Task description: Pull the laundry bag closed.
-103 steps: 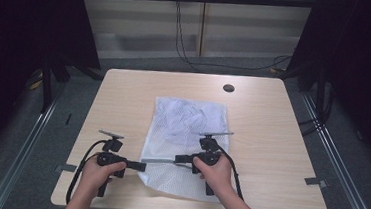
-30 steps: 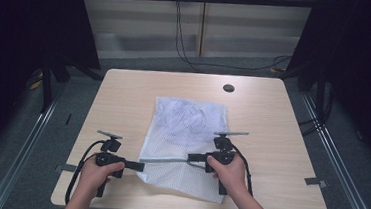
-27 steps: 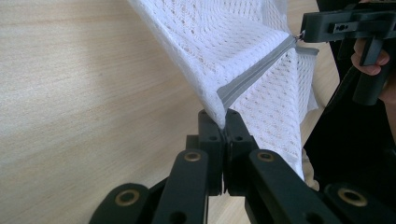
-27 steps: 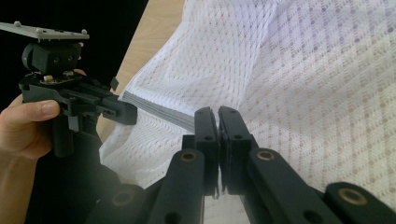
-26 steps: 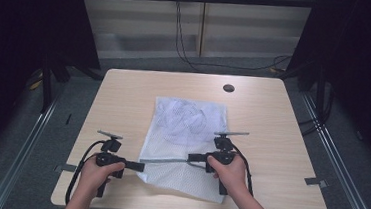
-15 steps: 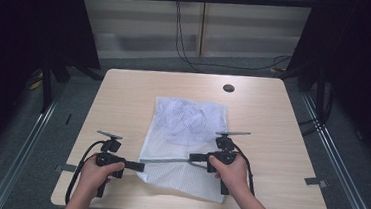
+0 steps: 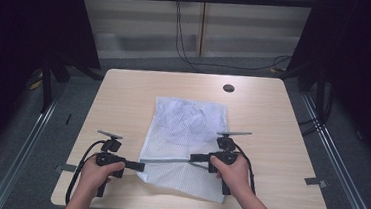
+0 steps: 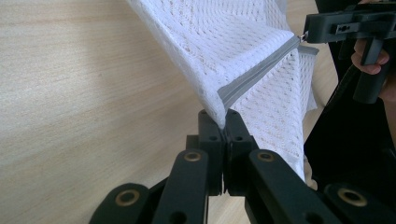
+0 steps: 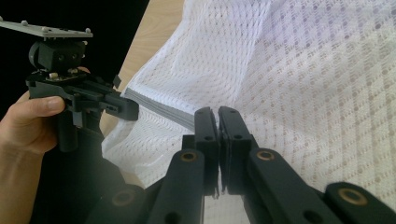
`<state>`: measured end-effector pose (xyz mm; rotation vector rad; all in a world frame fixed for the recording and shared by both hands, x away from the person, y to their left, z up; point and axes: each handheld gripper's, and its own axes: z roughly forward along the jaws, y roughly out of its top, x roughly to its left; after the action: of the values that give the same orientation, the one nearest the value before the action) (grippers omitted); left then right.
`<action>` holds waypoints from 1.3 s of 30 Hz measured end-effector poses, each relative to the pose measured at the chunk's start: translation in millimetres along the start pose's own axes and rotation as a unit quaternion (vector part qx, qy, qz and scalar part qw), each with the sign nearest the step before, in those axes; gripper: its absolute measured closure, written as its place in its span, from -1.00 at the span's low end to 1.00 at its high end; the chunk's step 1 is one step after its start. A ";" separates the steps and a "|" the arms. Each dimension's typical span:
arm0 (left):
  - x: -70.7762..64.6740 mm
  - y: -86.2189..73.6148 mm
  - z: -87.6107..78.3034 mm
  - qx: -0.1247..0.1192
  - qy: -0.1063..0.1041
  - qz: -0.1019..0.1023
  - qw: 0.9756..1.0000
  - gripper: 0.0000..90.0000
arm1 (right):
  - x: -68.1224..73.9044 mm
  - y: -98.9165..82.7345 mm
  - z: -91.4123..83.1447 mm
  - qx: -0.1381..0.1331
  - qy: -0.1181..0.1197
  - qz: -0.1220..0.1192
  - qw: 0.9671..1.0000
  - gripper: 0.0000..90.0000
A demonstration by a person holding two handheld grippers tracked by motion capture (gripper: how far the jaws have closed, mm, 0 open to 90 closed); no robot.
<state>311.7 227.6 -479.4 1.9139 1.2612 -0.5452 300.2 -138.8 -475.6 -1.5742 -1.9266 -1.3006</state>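
Near the front edge of the table (image 7: 124, 87), a white mesh laundry bag (image 7: 186, 134) lies lengthwise, its far end reaching toward the middle of the surface; a bluish garment (image 7: 185, 117) shows through the mesh in the far half. A small dark round port (image 7: 229, 88) sits well apart, toward the far right corner.

Left gripper (image 7: 136, 166): jaws closed on the bag's near-left corner, at the end of the grey zipper tape (image 8: 254, 77). In the left gripper view the fabric is pinched between the closed jaws and the tape runs taut away from them toward the other tool.

Right gripper (image 7: 195, 159): jaws closed. The left gripper view shows its tip at what looks like the small metal zipper pull (image 8: 303, 36); I judge it clamped on the pull, though the contact itself is too small to confirm. In the right gripper view the jaws meet with the tape coming in just at their left.

Step in hand, as judged: working the zipper along the bag's front-edge opening, left gripper anchoring, tape lifted off the surface and stretched between the two.

Next move calls for: keeping the anchor firm and the tape straight, and drawing the pull along the tape line, not upward, so the mesh does not bunch or slip from the jaws.
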 end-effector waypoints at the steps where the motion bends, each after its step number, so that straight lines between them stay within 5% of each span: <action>1: 0.0 0.0 0.1 -0.001 0.000 -0.001 1.000 0.97 | -0.2 -0.2 0.0 0.000 0.000 -0.001 1.000 0.94; 39: 0.1 -2.6 -1.1 0.007 0.001 0.003 1.000 0.97 | -8.6 -4.5 -11.9 -0.007 0.002 0.008 1.000 0.94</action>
<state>309.3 229.1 -479.7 1.9288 1.2545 -0.5505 295.7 -153.4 -477.6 -1.5900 -1.9017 -1.3129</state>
